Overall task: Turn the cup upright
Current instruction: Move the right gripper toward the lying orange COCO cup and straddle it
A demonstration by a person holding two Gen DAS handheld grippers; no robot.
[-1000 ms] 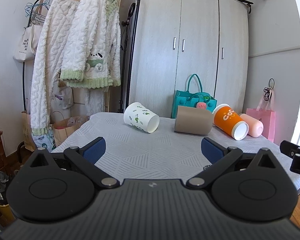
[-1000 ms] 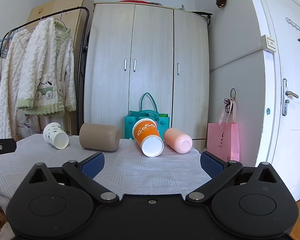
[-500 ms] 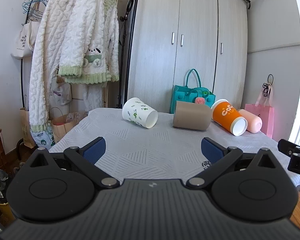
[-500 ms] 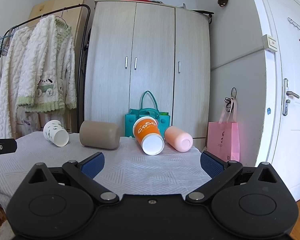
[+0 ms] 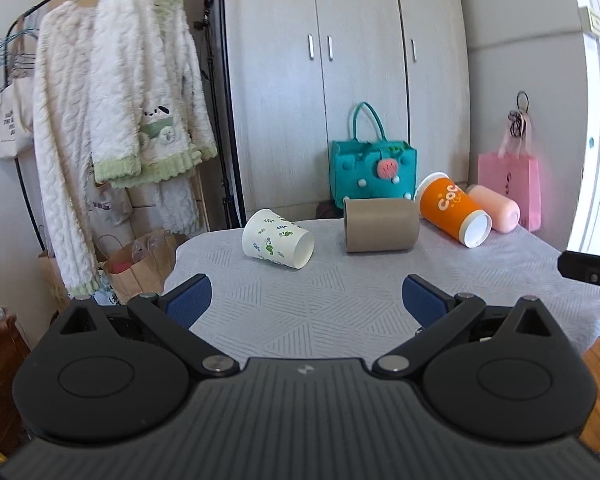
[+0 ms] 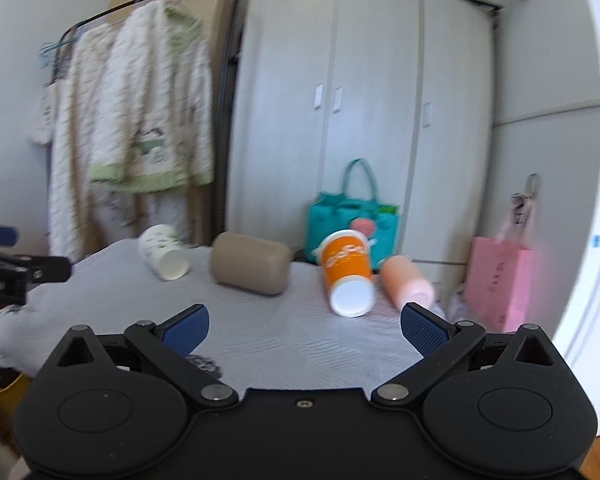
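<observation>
Several cups lie on their sides on a table with a grey patterned cloth (image 5: 340,304). From left to right: a white cup with green leaf prints (image 5: 277,245) (image 6: 163,252), a tan cup (image 5: 380,225) (image 6: 251,263), an orange cup (image 5: 454,209) (image 6: 349,276) and a pink cup (image 5: 494,208) (image 6: 406,282). My left gripper (image 5: 306,304) is open and empty, in front of the white cup. My right gripper (image 6: 305,328) is open and empty, in front of the orange cup. Each gripper shows at the edge of the other's view.
A wardrobe (image 5: 340,80) stands behind the table, with a teal bag (image 5: 372,170) at its foot. A pink bag (image 5: 508,184) hangs at the right near a white door. A rack of fleecy clothes (image 5: 116,120) and paper bags (image 5: 136,260) stand to the left.
Both grippers have risen and moved closer to the cups, now looking down on the table more. The right view is blurred by motion. The cups have not moved.
</observation>
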